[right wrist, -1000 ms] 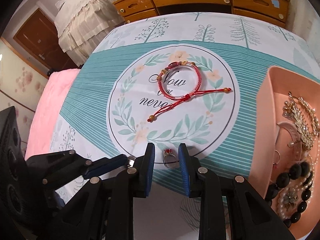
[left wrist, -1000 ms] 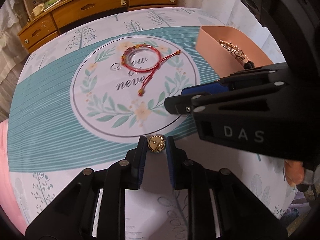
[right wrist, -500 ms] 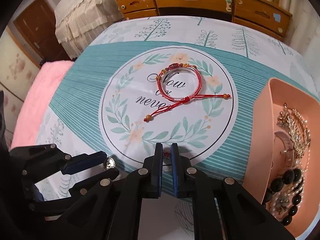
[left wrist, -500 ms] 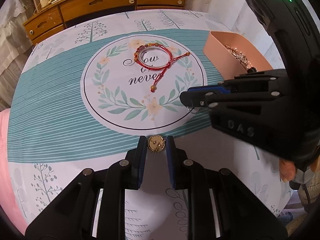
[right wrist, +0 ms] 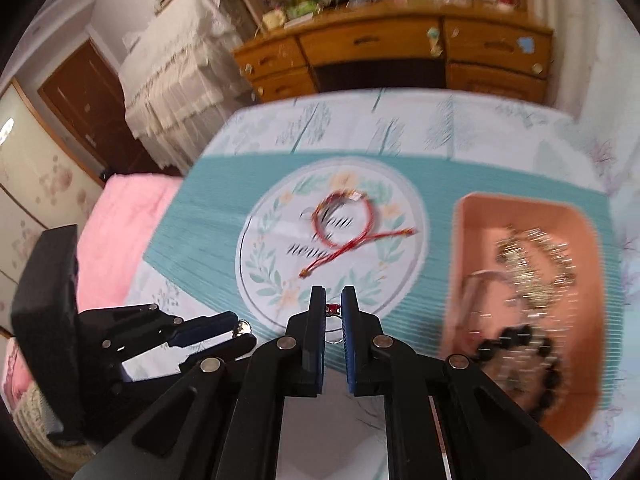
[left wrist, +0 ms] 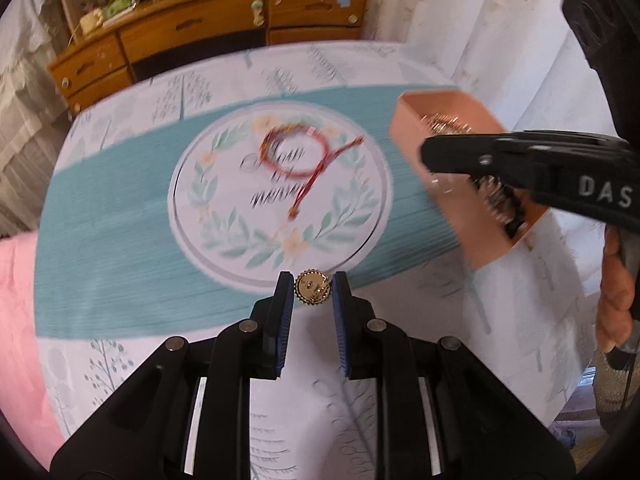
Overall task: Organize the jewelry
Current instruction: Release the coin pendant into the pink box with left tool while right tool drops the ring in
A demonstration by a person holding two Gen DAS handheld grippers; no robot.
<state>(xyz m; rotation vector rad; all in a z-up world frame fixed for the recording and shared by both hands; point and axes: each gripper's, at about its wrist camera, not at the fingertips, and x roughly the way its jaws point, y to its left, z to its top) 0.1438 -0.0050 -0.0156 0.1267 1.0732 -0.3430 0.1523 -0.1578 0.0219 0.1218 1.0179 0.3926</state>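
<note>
My left gripper [left wrist: 313,286] is shut on a round gold brooch [left wrist: 313,288], held above the tablecloth; it also shows in the right wrist view [right wrist: 240,330]. My right gripper [right wrist: 333,307] is shut on a silver ring with a red stone [right wrist: 333,312], lifted off the cloth; in the left wrist view the right gripper [left wrist: 434,160] hovers by the pink tray [left wrist: 412,132]. A red cord bracelet [right wrist: 344,226] lies on the cloth's round print. The pink tray [right wrist: 464,248] at right holds several necklaces and black beads.
The table with a teal and white cloth [right wrist: 224,216] has a wooden dresser [right wrist: 384,48] behind it. A pink blanket [right wrist: 120,224] lies at the left. A person's hand [left wrist: 616,292] holds the right gripper.
Both grippers have risen well above the table with their pieces. The right gripper, which shut on the ring a moment ago, has moved right toward the pink tray.
</note>
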